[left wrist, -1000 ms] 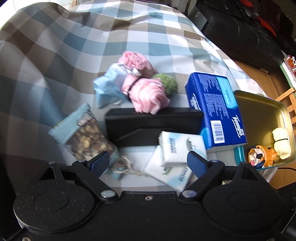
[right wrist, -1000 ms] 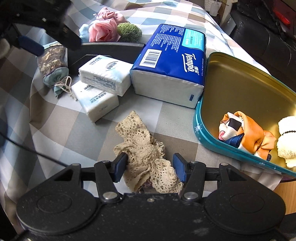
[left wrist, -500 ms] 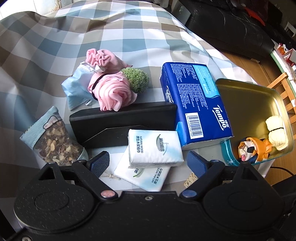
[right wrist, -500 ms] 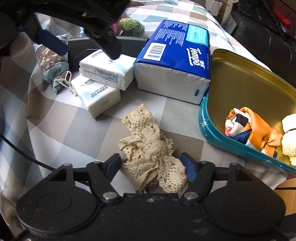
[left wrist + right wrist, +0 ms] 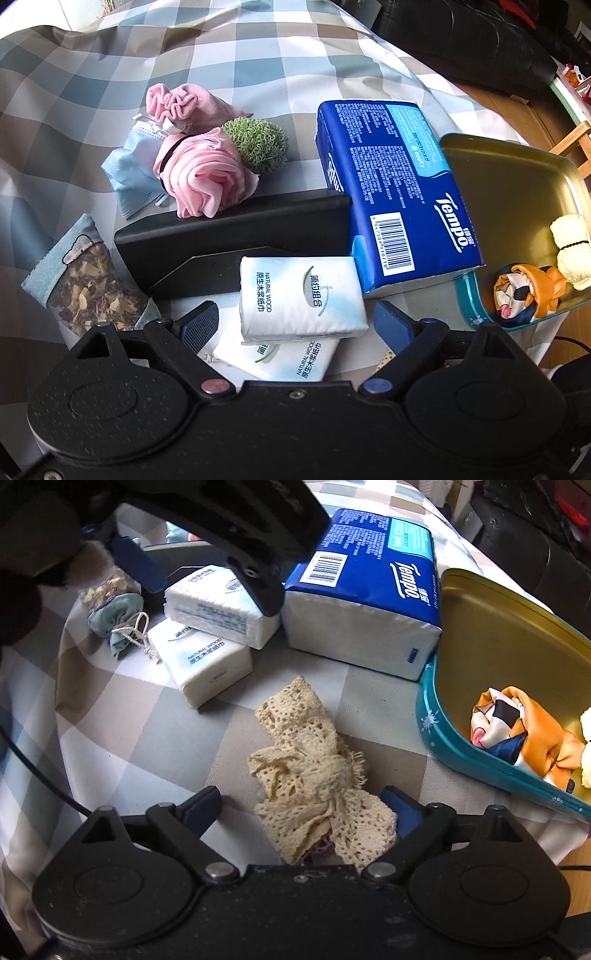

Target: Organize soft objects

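A cream lace cloth lies on the checked tablecloth between the open jaws of my right gripper. The gold tin with a teal rim at the right holds an orange patterned scarf and a cream roll. My left gripper is open and hangs above two white tissue packs. Further back lie pink cloths, a blue face mask, a green scrubber and a herb sachet.
A large blue Tempo tissue pack lies beside the tin. A black box sits behind the small packs. The table edge runs just right of the tin, with wooden floor and a black sofa beyond.
My right gripper has opened wider and pulled back a little from the lace cloth. My left gripper has moved toward the near edge, over the white tissue packs.
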Demonstrator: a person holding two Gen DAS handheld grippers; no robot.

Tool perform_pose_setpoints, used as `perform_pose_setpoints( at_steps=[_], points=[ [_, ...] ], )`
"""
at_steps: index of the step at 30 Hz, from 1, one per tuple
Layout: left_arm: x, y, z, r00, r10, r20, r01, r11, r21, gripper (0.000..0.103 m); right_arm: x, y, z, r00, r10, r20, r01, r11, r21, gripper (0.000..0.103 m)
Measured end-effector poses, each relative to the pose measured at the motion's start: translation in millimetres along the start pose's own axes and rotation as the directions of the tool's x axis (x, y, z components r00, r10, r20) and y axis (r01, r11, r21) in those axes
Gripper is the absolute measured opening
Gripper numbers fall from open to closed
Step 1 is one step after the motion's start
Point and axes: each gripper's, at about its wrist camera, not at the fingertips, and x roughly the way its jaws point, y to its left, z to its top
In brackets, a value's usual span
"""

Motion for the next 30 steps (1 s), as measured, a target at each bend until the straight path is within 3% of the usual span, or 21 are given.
perform_pose_setpoints(
  at_steps=[3, 8, 13, 16, 21, 30],
  points=[
    [4.7, 0.6, 1.7, 1.0, 0.007, -0.014, -0.007, 1.0, -0.011, 0.088, 1.9, -1.1, 0.5, 1.0, 0.028, 0.003, -0.028, 0.999, 0.021, 0.103],
    [11.6, 2.1, 4.5, 0.999, 0.006, -0.031, -0.007, 0.999, -0.033, 0.088, 1.3, -8.2, 0.1, 0.998, 0.055, 0.038, -0.059, 0.991, 0.117, 0.103],
    [19.1, 3.0, 5.1, 0.999, 0.01, -0.044, -0.013, 0.999, -0.047, 0.087, 0.7, -9.9, 3.3, 0.997, 0.067, 0.039, -0.072, 0.989, 0.126, 0.103],
    [20.0, 3.4, 3.8, 0.999, 0.012, -0.042, -0.014, 0.999, -0.045, 0.085, -3.2, -8.7, 3.4, 0.998, 0.032, 0.052, -0.037, 0.996, 0.086, 0.089],
    [20.6, 2.1, 1.8, 0.999, -0.008, -0.043, 0.006, 0.999, -0.042, 0.072, -10.0, -5.9, 0.5, 0.997, -0.003, 0.081, 0.002, 1.0, 0.013, 0.06],
    [15.1, 3.9, -7.8, 1.0, -0.002, -0.019, 0.001, 0.999, -0.053, 0.07, -21.9, -6.8, -5.7, 0.996, 0.012, 0.092, -0.01, 1.0, -0.021, 0.049]
  ],
)
